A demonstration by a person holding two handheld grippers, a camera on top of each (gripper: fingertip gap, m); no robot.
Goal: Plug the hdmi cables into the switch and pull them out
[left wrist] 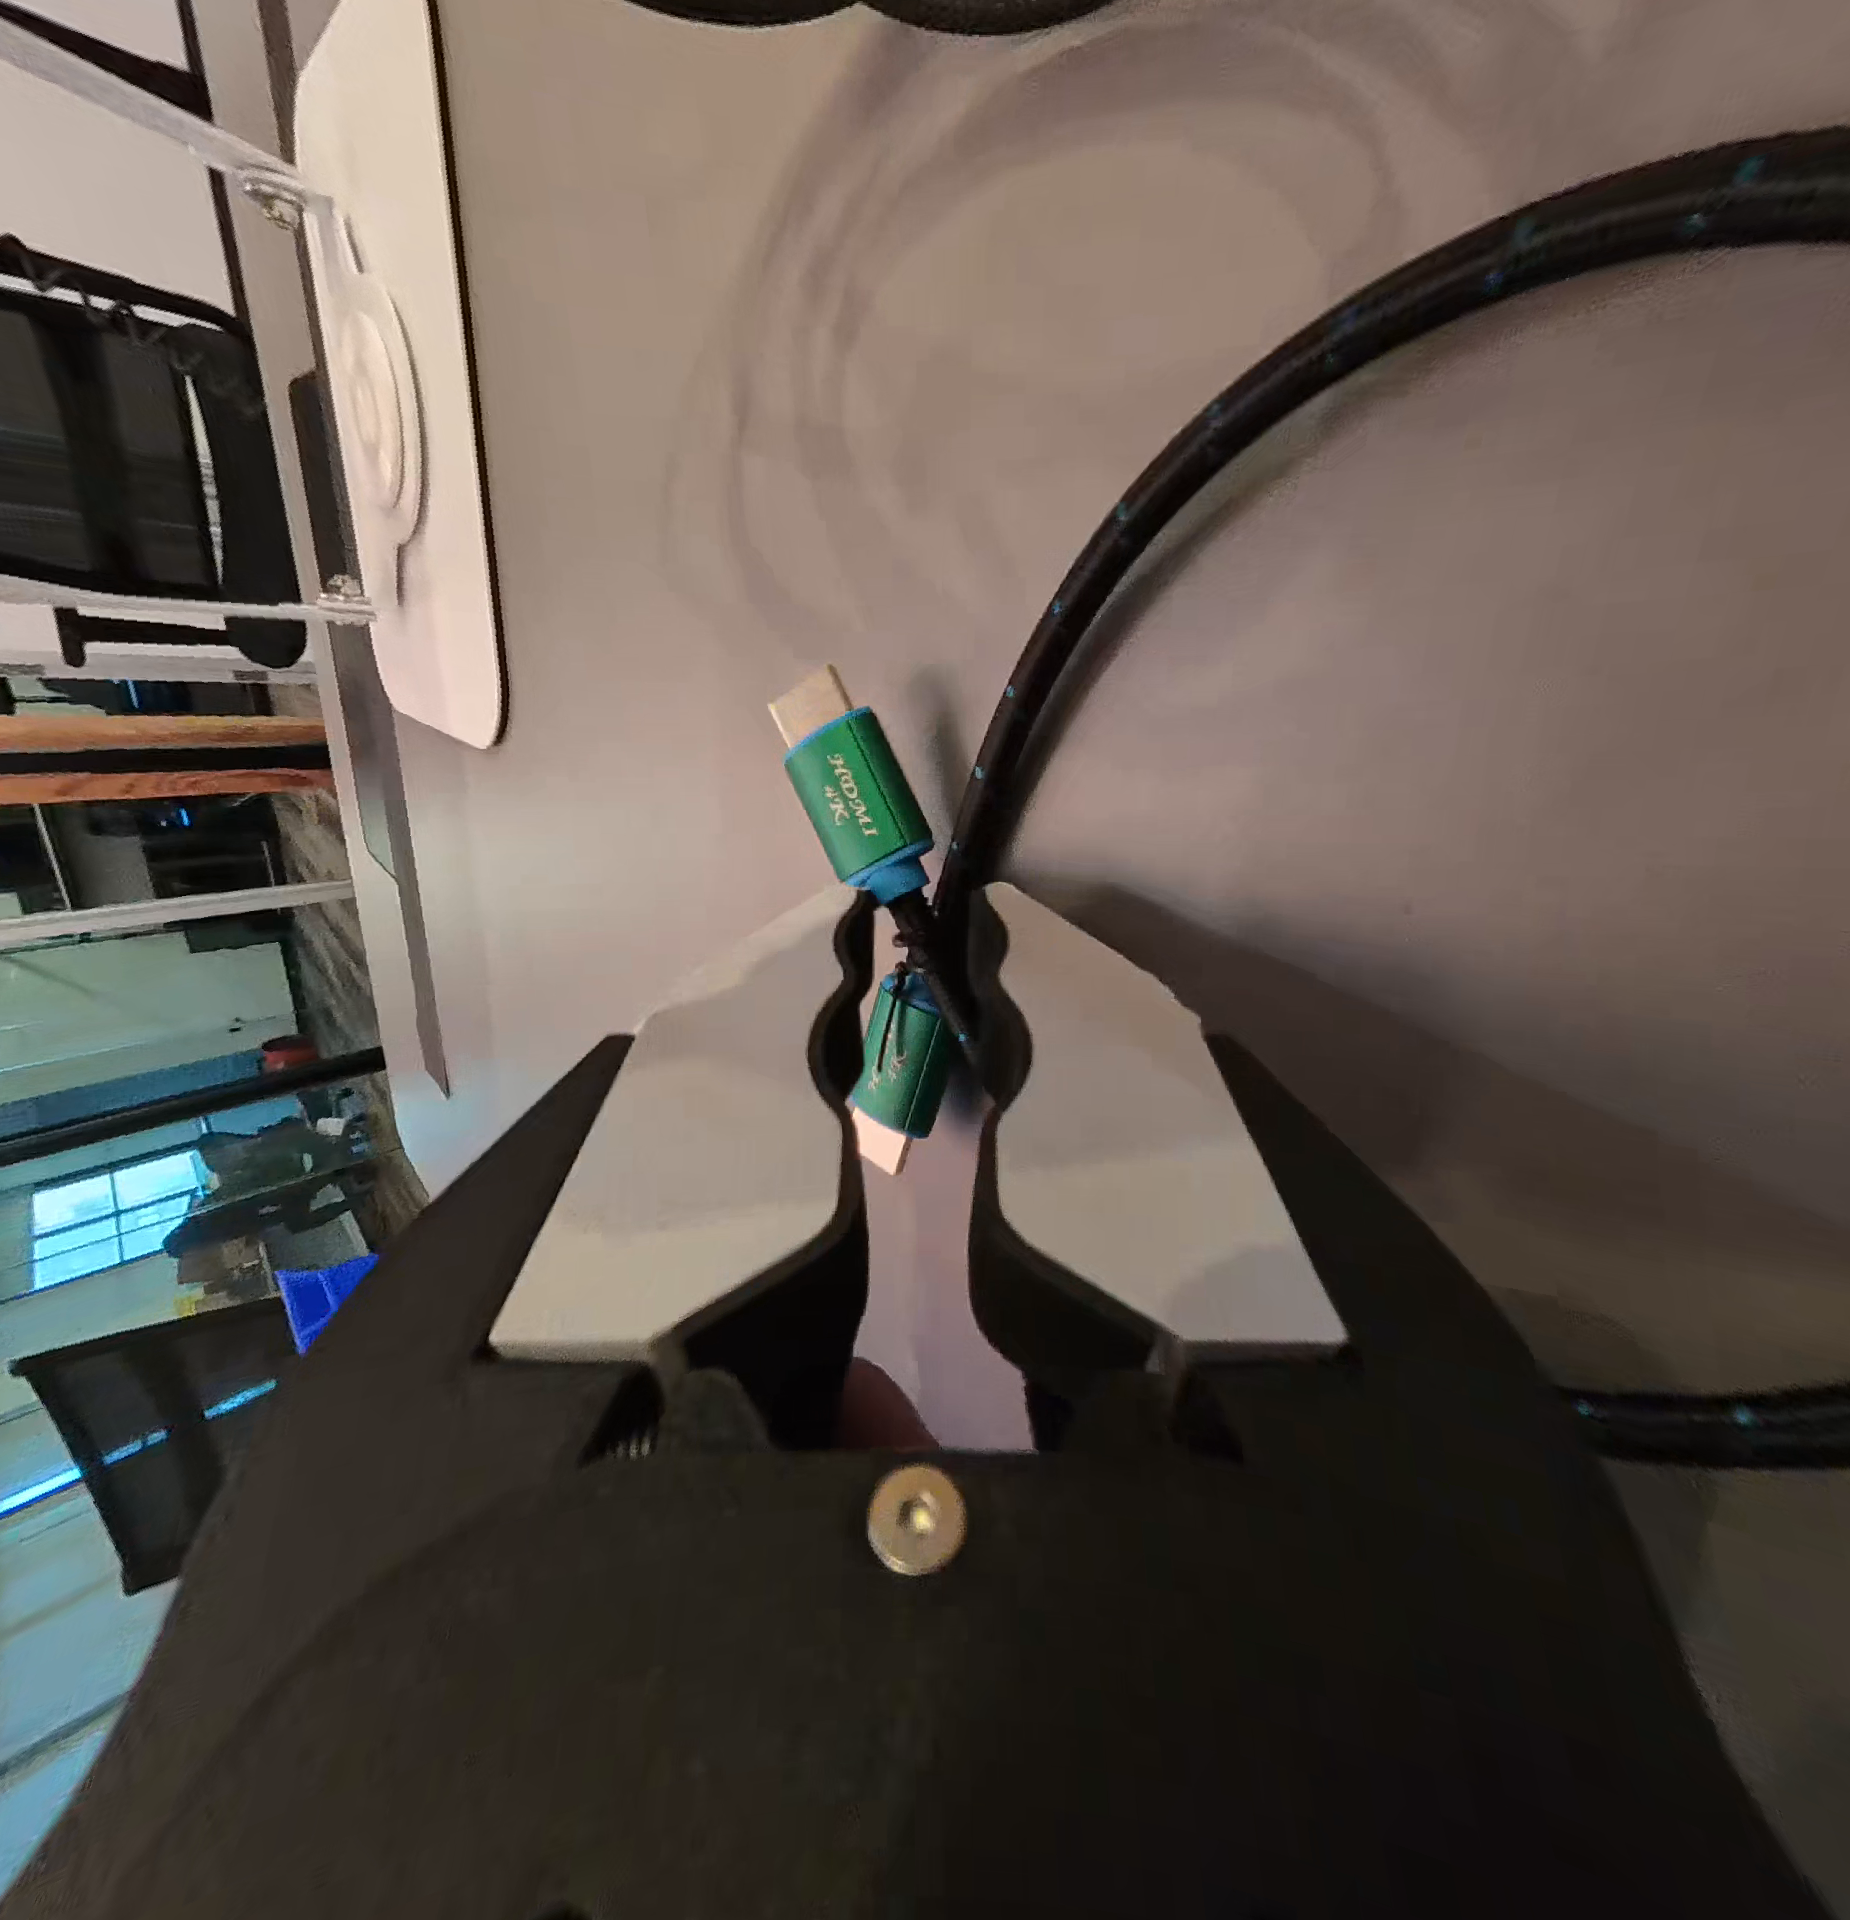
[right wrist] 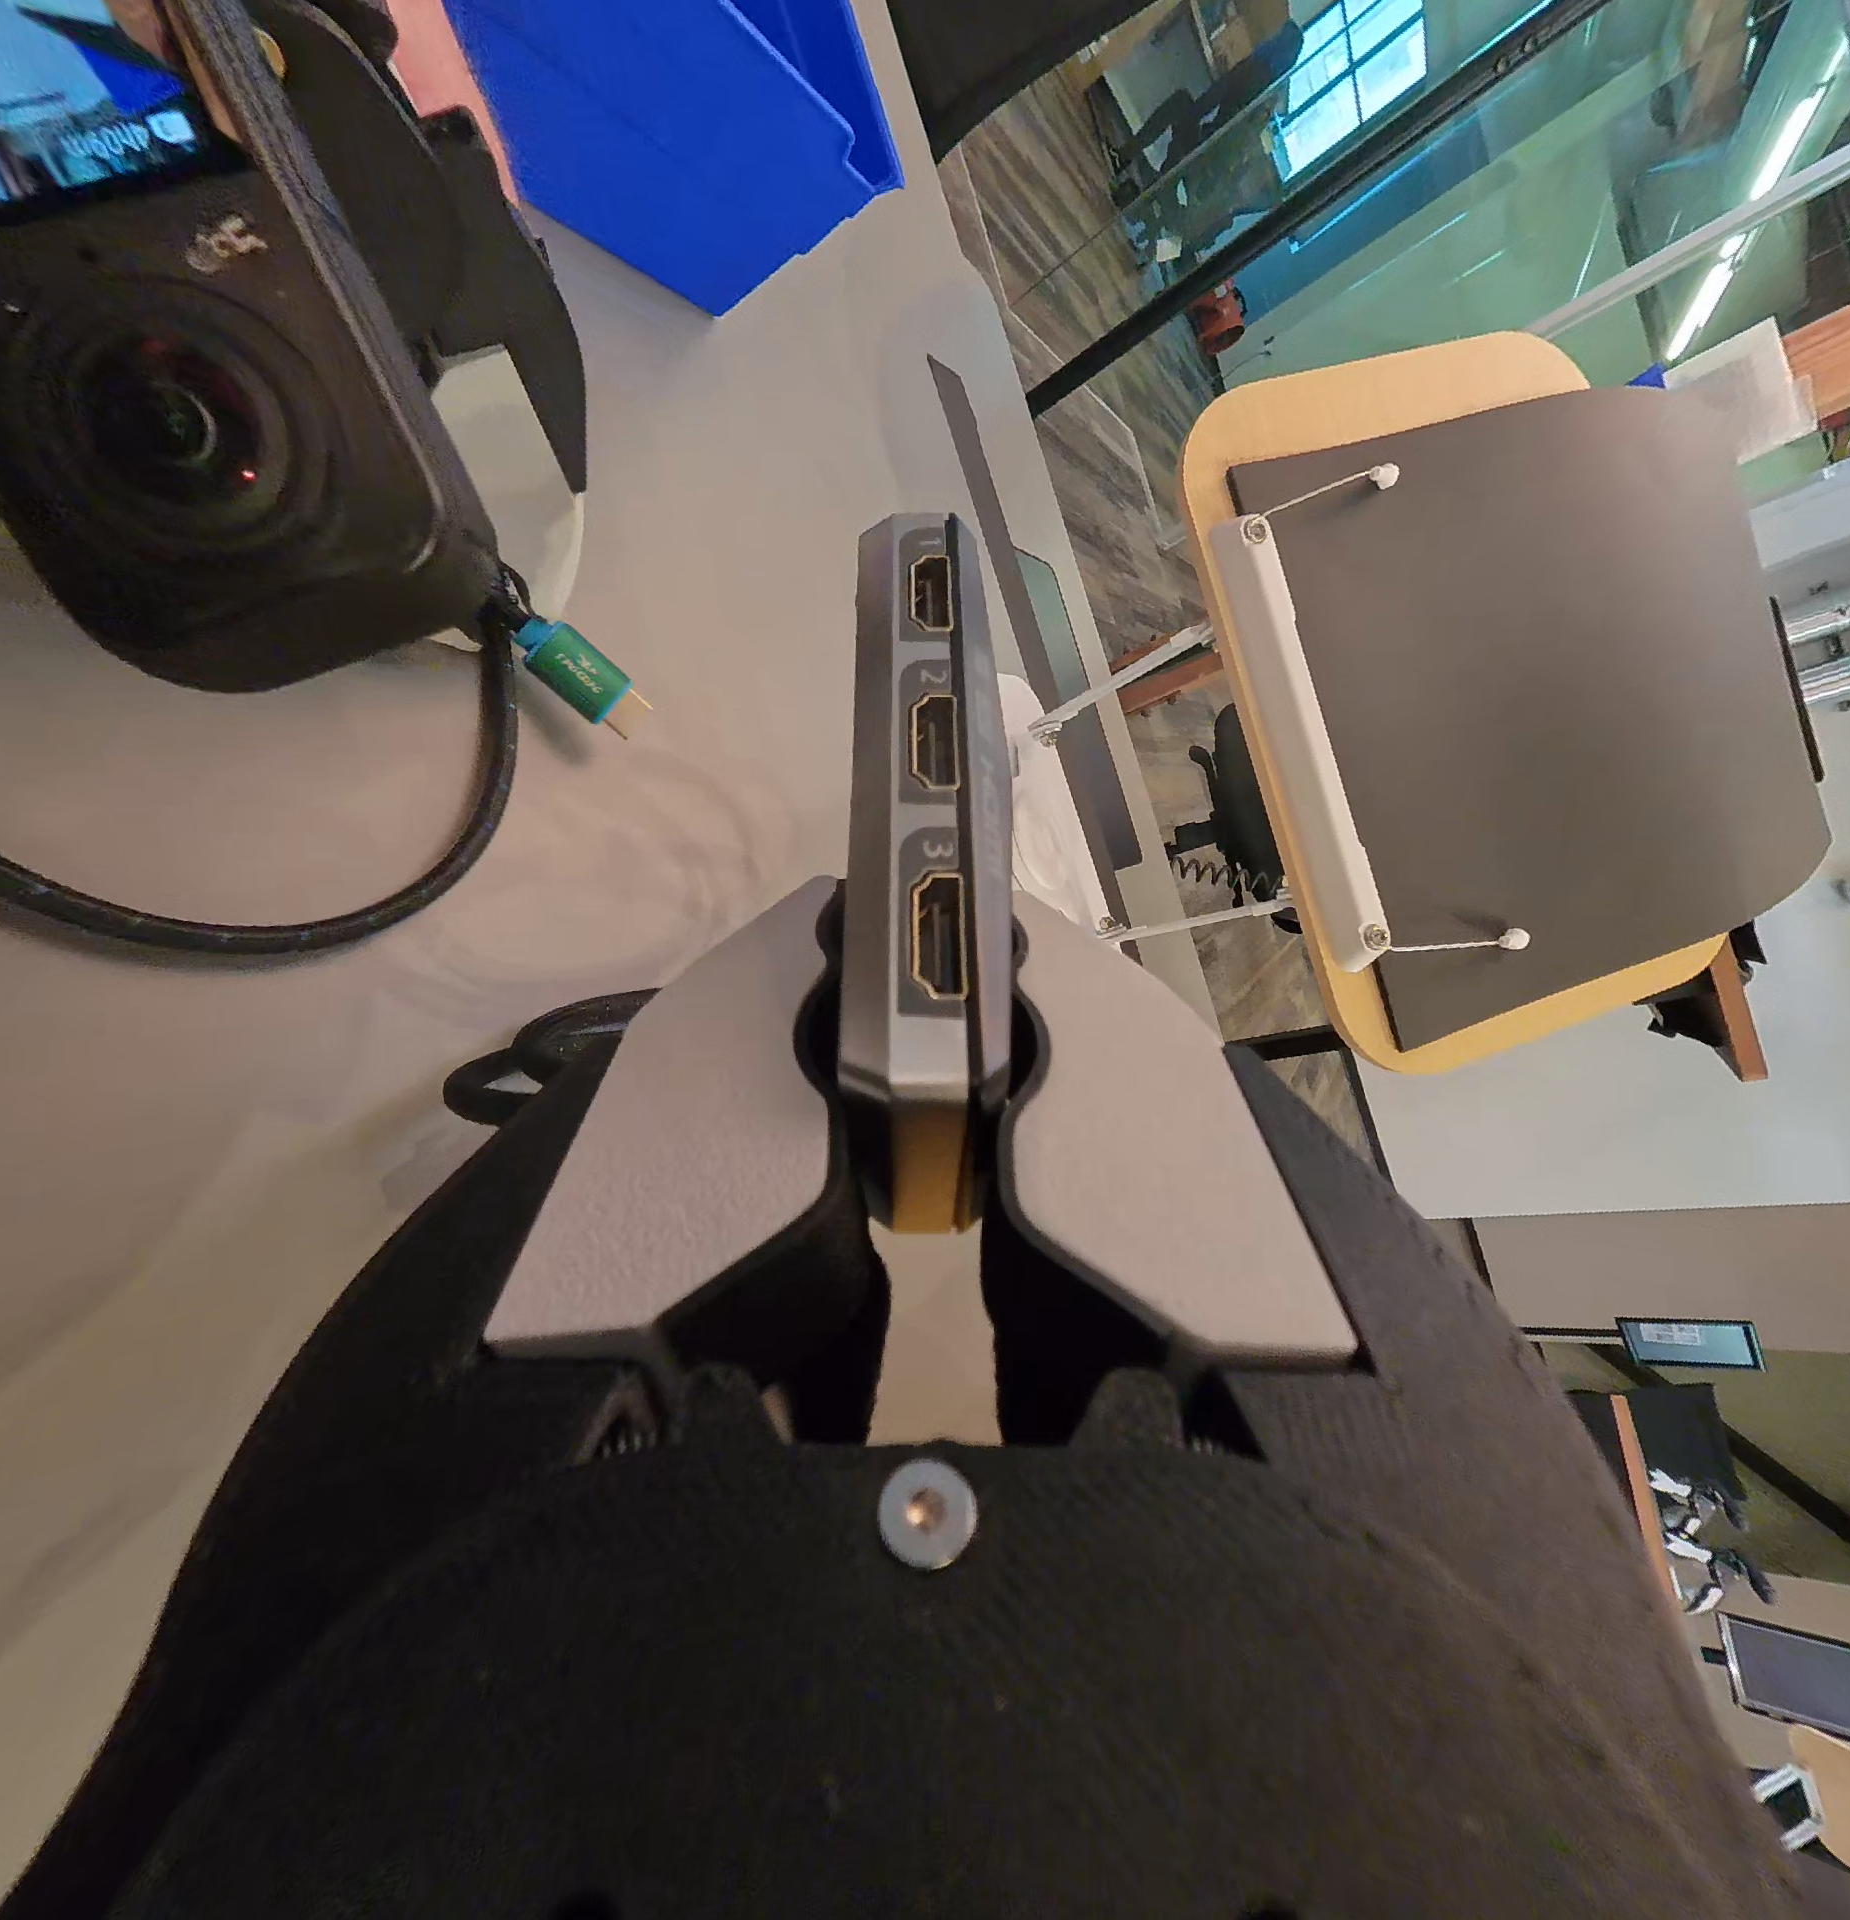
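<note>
HDMI switch (right wrist: 916,831) is gripped edge-on in right claw (right wrist: 916,1023), all 3 ports empty. Left claw (left wrist: 916,997) is closed on braided HDMI cable (left wrist: 1160,582) behind one green plug (left wrist: 856,795) (2nd plug in the gap). Insertion pending; plug must be aligned w/ a port.

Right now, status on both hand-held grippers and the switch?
Left hand-held gripper shut on cable behind green plug. Right hand-held gripper shut on switch. All three ports empty.

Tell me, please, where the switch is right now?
The switch stands centre in the right wrist view, clamped in the right gripper, its three empty ports facing the camera, with the table edge just right.
</note>
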